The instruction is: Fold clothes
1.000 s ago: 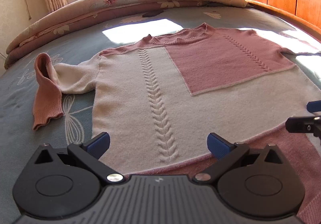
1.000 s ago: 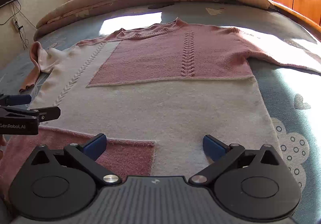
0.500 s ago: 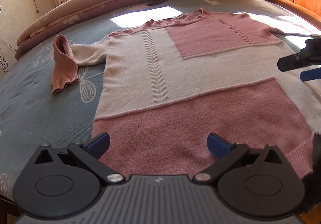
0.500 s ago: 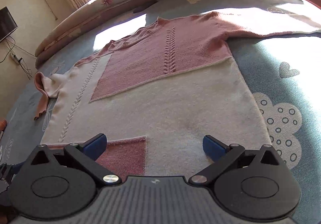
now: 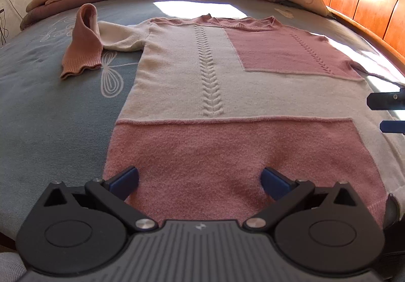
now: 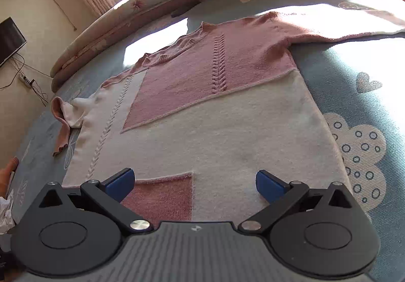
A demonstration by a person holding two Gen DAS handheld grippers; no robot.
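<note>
Pink and cream knit, that's the sweater (image 5: 227, 94), lying face up and mostly flat on the bed (image 5: 50, 115), filling the middle of both wrist views with its hem toward the cameras. Nothing is folded yet as far as I can judge.

The sleeve (image 5: 83, 39) in the upper left of the left view is doubled over on itself, cuff pointing down toward the hem. The other sleeve (image 6: 329, 29) runs straight out to the upper right of the right view, into hard sunlight.

The left gripper (image 5: 200, 180) hovers over the pink hem band with its jaws spread wide and nothing in them. Same for the right gripper (image 6: 193, 182), jaws released, hanging over the cream panel near the hem. You can see its fingers (image 5: 387, 101) poking in at the right edge of the left view.

What I'd worry about:
- Soft stretchy knit, so a pinch may grab only the top layer and the back stays put, giving a lumpy fold.
- That crumpled sleeve could get trapped under the body if it's folded in as is.
- The bed is soft, so pressing down may catch the sheet too.
- The two grippers are near each other, so they could bump.
</note>
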